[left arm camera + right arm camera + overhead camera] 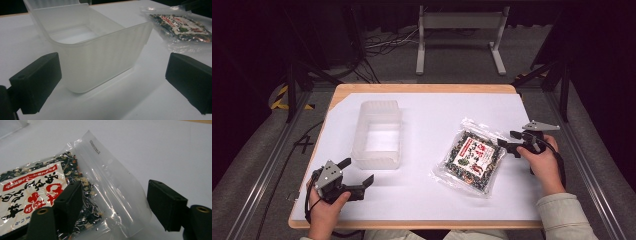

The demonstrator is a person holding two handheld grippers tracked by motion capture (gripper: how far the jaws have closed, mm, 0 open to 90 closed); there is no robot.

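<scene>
Hovering near the desk's front-left corner [422,100], our left gripper [359,172] gapes wide, aimed at the empty bin [378,132] just ahead. Over by the right edge, our right gripper [508,141] spreads its jaws around the packet's [472,159] clear top edge, not yet clenched.

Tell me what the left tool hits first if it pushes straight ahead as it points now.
Probably the clear plastic bin: its near corner stands right ahead between the open jaws of the left tool, though how far off is unclear.
</scene>
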